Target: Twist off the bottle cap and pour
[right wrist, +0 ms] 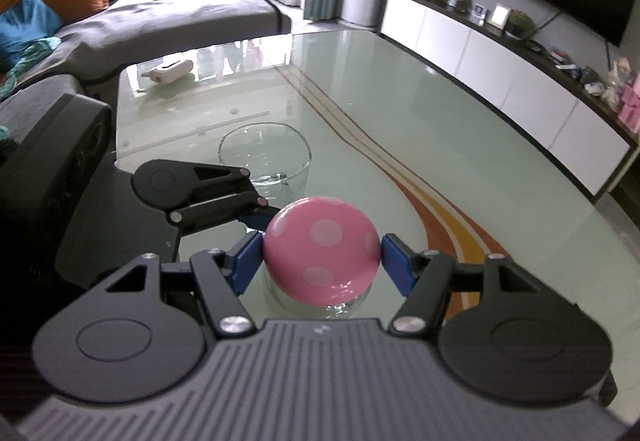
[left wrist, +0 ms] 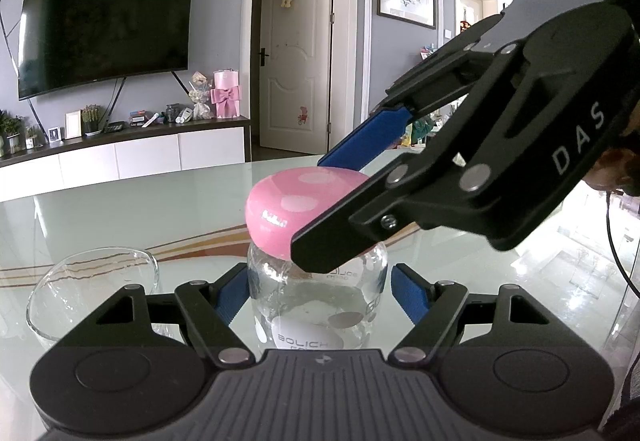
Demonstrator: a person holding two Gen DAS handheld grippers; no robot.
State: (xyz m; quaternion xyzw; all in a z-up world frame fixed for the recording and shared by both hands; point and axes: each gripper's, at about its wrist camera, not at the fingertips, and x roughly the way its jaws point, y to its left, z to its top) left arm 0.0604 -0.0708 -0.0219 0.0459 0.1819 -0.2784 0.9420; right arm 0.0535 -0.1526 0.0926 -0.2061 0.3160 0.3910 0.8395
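Observation:
A clear glass bottle [left wrist: 316,305] with a pink, white-dotted mushroom cap [left wrist: 296,205] stands upright on the glass table. My left gripper [left wrist: 318,295] is shut on the bottle's body, its blue pads on both sides. My right gripper [right wrist: 322,261] comes from above and is shut on the pink cap [right wrist: 322,249], a blue pad on each side. In the left wrist view the right gripper [left wrist: 460,177] reaches down from the upper right over the cap. A clear glass bowl [left wrist: 92,289] stands left of the bottle; it also shows in the right wrist view [right wrist: 265,155], beyond the cap.
The glass table [right wrist: 400,129] has orange and yellow stripes. A white object [right wrist: 168,71] lies at its far end. A TV cabinet [left wrist: 120,145] and TV stand behind the table; a grey sofa [right wrist: 160,13] is beyond it.

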